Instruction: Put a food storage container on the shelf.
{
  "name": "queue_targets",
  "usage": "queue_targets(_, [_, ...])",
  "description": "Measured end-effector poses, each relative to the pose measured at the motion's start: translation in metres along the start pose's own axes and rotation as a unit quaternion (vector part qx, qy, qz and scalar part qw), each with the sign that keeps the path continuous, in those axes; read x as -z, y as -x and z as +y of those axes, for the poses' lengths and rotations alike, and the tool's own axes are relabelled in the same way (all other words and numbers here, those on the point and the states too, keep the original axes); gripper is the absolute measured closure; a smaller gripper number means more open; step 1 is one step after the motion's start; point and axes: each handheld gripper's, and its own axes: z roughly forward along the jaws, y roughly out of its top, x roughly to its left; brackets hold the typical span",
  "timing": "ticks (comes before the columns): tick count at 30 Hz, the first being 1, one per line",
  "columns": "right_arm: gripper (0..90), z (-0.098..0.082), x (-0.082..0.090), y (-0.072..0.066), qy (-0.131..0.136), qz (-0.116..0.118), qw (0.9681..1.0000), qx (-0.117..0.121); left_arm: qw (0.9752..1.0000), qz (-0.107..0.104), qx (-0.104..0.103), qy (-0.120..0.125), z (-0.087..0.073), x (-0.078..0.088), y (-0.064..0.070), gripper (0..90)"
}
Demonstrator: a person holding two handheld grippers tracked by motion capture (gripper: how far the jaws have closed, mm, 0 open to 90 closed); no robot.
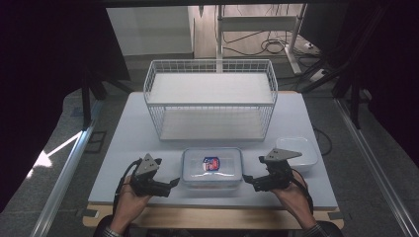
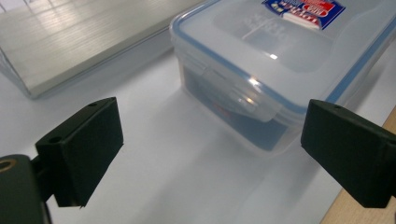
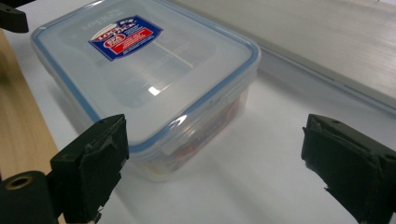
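A clear plastic food box (image 1: pixel 212 168) with a blue-sealed lid and a red-and-blue label sits near the table's front edge, between my two grippers. My left gripper (image 1: pixel 174 182) stands open just left of the box, jaws pointing at its left end. In the left gripper view the box (image 2: pixel 280 60) lies ahead with its side latch flap (image 2: pixel 243 100) facing the wide-apart jaws. My right gripper (image 1: pixel 246 178) stands open just right of the box. In the right gripper view the box (image 3: pixel 144 79) lies ahead and left, nothing between the jaws.
A white wire basket rack (image 1: pixel 210 98) with two shelves stands at the back middle of the white table (image 1: pixel 128 133). A white rectangular tray (image 1: pixel 299 150) lies to the right of the box. A wooden strip (image 1: pixel 212 217) runs along the table's front edge.
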Motion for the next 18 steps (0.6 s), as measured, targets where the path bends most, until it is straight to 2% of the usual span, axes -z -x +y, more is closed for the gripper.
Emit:
queue_targets(6, [6.0,0.009,-0.005,-0.002,-0.005,0.01,0.9998,-0.017,0.9998,-0.015,0.009,-0.009,0.012,-0.001,0.0,3.5])
queue_targets(10, [3.7,0.012,-0.009,-0.004,-0.011,0.016,0.9997,-0.012,0.9993,-0.026,0.019,-0.017,0.015,-0.005,-0.002,2.9])
queue_targets(12, [3.0,0.014,-0.011,-0.005,-0.015,0.019,0.9996,-0.017,0.9978,-0.055,0.035,-0.01,0.018,-0.008,-0.004,2.9])
queue_targets(13, [3.0,0.014,-0.011,-0.005,-0.015,0.019,0.9996,-0.017,0.9978,-0.055,0.035,-0.01,0.018,-0.008,-0.004,3.1])
queue_targets(14, [4.1,0.017,-0.012,-0.006,-0.014,0.022,0.9994,-0.021,0.997,-0.066,0.038,-0.008,0.02,-0.01,-0.004,3.4])
queue_targets(18, [8.6,0.021,-0.013,-0.005,-0.025,0.037,0.9987,-0.026,0.9966,-0.07,0.043,-0.007,0.024,-0.013,-0.006,6.0])
